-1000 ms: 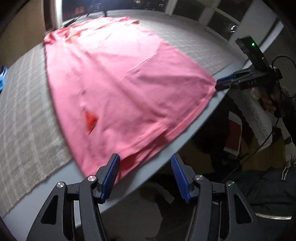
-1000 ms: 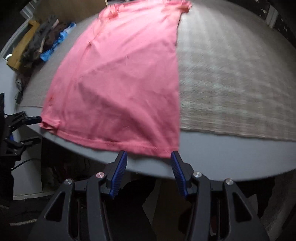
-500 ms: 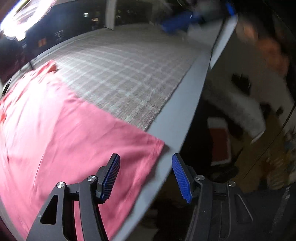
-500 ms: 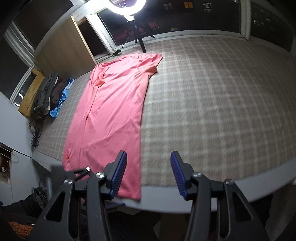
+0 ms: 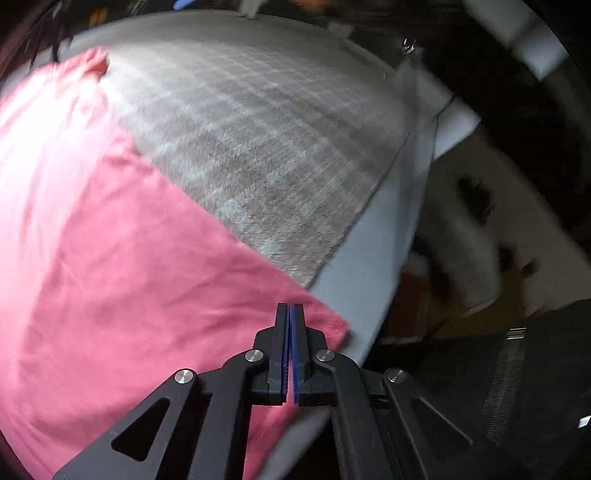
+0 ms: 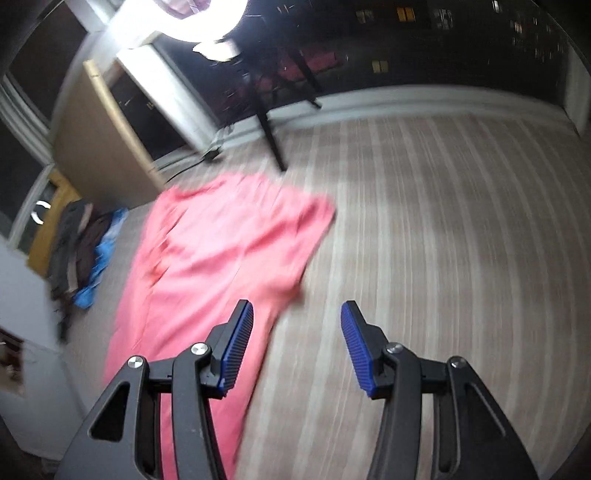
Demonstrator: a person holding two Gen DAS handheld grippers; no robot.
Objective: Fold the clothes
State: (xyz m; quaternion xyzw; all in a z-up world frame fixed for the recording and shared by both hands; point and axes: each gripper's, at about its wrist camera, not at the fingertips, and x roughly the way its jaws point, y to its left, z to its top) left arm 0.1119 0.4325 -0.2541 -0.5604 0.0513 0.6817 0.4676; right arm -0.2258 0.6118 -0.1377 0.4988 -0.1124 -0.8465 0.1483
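Big checked cloth [image 5: 266, 147] covers the table, and the pink shirt [image 5: 110, 258] lies flat along one side of it, its hem corner at the table's near edge. Left gripper [image 5: 290, 314] is pressed fully together right at that corner; whether fabric is actually pinched, I cannot tell. Right gripper [image 6: 297, 332] hangs half open, empty, over the shirt's edge [image 6: 221, 258]. Risk: a missed pinch leaves the corner behind. Only the right view shows the clothes pile [image 6: 85, 243] and the ring lamp [image 6: 199, 18].
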